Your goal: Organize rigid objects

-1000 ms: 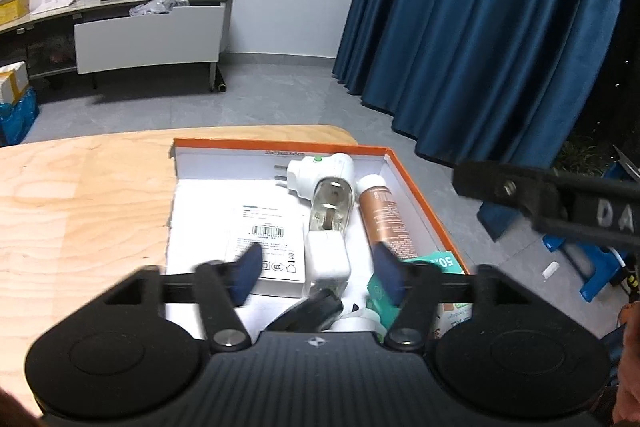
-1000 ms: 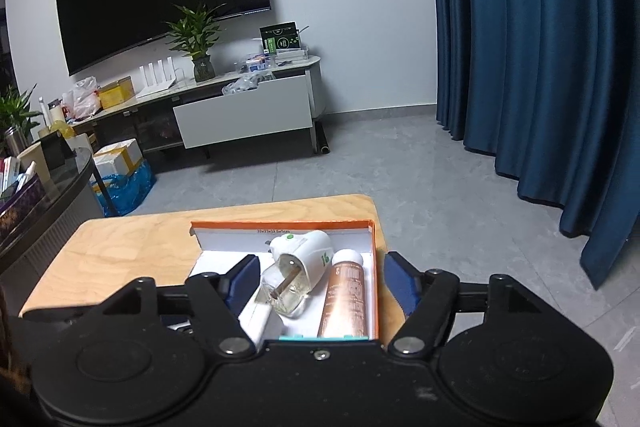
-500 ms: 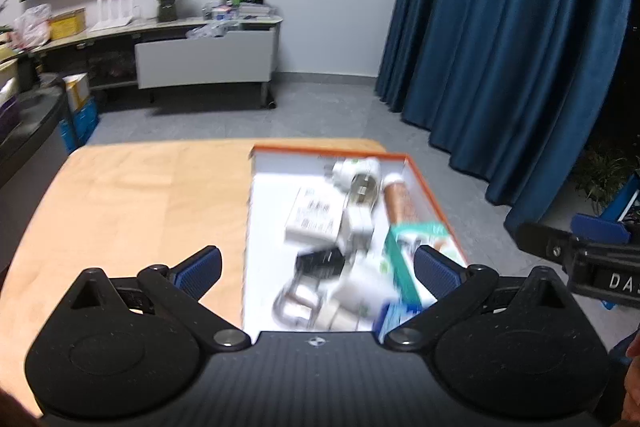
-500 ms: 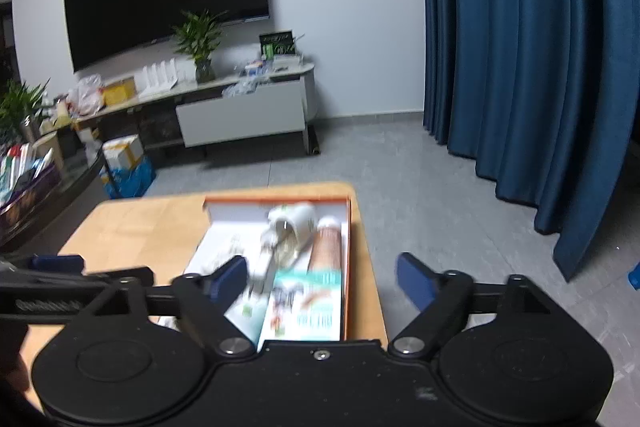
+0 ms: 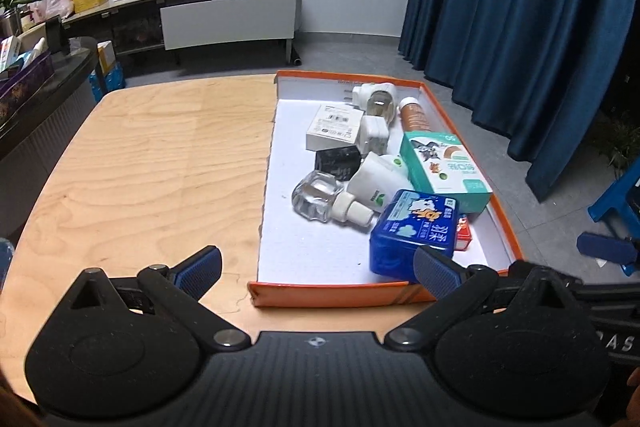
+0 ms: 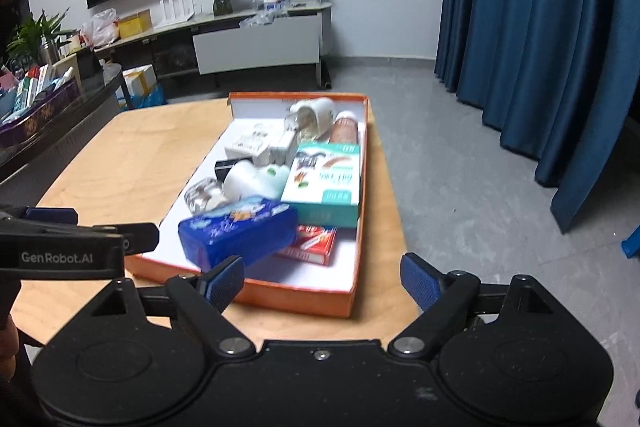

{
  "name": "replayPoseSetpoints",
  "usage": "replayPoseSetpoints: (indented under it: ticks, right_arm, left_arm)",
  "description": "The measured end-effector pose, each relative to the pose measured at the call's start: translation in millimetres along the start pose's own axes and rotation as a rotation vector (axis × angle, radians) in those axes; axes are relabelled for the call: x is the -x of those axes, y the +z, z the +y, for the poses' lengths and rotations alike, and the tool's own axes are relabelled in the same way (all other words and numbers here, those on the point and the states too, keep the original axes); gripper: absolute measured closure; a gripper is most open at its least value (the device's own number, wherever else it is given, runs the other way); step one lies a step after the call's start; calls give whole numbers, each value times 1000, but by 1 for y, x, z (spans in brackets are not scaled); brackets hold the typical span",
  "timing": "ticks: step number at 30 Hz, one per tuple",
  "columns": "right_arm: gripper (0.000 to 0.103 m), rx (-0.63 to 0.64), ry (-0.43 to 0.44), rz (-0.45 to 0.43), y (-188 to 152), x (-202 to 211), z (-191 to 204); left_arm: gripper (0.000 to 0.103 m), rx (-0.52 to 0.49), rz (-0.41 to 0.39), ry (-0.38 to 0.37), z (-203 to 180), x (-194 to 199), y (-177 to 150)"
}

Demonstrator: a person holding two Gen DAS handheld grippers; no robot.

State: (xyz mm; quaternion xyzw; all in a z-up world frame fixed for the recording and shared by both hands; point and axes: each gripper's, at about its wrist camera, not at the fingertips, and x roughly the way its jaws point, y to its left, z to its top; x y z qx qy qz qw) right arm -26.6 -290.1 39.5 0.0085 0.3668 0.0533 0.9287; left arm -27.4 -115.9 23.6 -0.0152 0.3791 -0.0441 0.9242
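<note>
— Orange-walled tray [image 5: 472, 143] on a wooden table [image 5: 152, 163] holds the lot: blue box [image 5: 414, 227], teal carton [image 5: 444, 167], white plug-ins, a clear bottle [image 5: 318, 195]. Which step is this?

— Sorting looks nearly done; nothing lies loose on the wood. Left gripper [image 5: 316, 269] and right gripper [image 6: 322, 277] both hang short of the tray's near wall, jaws spread wide, holding nothing

— Next move?

— Likely straightening the blue box, which leans on a red packet [image 6: 310, 243]
</note>
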Motion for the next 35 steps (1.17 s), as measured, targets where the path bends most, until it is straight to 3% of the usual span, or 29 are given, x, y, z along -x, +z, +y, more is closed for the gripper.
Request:
replayPoseSetpoints:
  ticks: [16,35]
  right_arm:
    - [3,36,17,32,-5,-7,16]
    - [3,42,20,38,-5,-9,20]
  left_arm:
    - [0,28,34,17,4,-5,-6]
    - [0,12,40,-23,1,-6,-7]
